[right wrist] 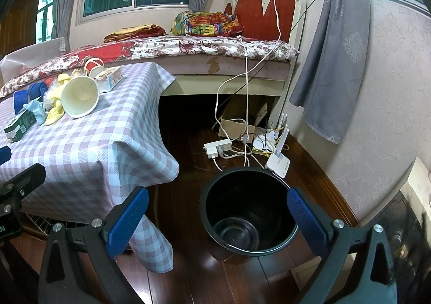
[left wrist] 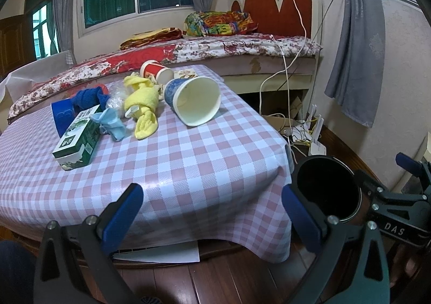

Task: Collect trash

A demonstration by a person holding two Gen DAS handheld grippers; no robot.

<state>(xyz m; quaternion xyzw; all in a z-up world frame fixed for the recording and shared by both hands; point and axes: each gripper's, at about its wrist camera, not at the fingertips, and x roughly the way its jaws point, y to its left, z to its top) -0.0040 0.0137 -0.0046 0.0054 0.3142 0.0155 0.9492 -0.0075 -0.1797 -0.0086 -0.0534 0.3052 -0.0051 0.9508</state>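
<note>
A pile of trash lies on the checked table (left wrist: pixel 188 158): a tipped blue paper cup (left wrist: pixel 195 100), a red cup (left wrist: pixel 156 71), a yellow cloth (left wrist: pixel 144 104), a light blue mask (left wrist: pixel 111 123), a green box (left wrist: pixel 79 138) and blue tape (left wrist: pixel 62 115). My left gripper (left wrist: pixel 212 212) is open and empty above the table's near corner. A black bin (right wrist: pixel 247 212) stands empty on the floor right of the table; it also shows in the left wrist view (left wrist: pixel 327 187). My right gripper (right wrist: pixel 218 217) is open and empty above the bin. The tipped cup (right wrist: pixel 79 96) shows from the right too.
A bed (right wrist: pixel 188 48) with floral cover stands behind the table. Cables, a power strip (right wrist: pixel 218 149) and a white router (right wrist: pixel 278 161) lie on the wooden floor beyond the bin. A grey curtain (right wrist: pixel 334 61) hangs at the right wall.
</note>
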